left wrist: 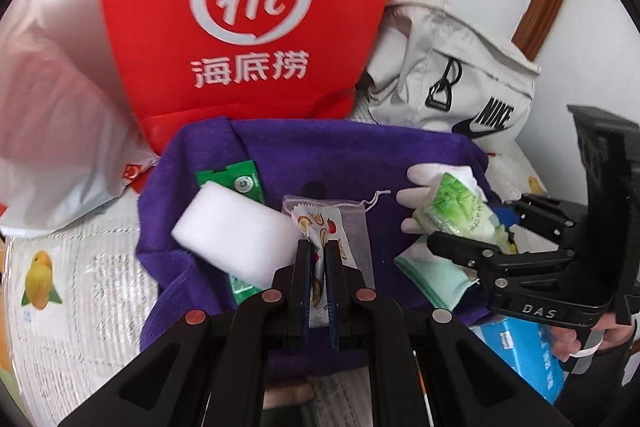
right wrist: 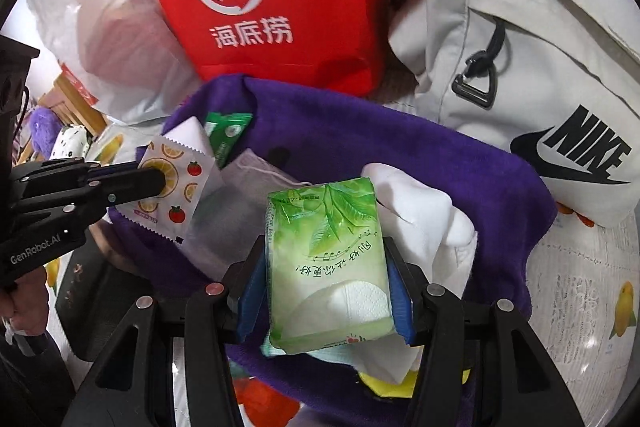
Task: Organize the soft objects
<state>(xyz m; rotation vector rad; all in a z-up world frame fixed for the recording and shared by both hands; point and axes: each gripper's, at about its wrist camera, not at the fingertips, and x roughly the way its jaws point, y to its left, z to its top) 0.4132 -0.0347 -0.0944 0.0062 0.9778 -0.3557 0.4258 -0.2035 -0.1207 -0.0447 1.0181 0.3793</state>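
Over purple towel (left wrist: 360, 155): 2 grippers, 1 sachet (left wrist: 320, 247), 1 tissue pack (right wrist: 332, 259).

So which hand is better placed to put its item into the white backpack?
Probably the right. The right gripper holds the tissue pack, and the white backpack is on its side. The left gripper, holding the fruit-print packet, is farther away.

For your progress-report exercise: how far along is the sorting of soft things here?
Done: nothing visibly put away. In hand: left gripper clamps the fruit-print sachet; right gripper holds the green tissue pack. Left: white sponge, white glove, green packet on the purple towel.
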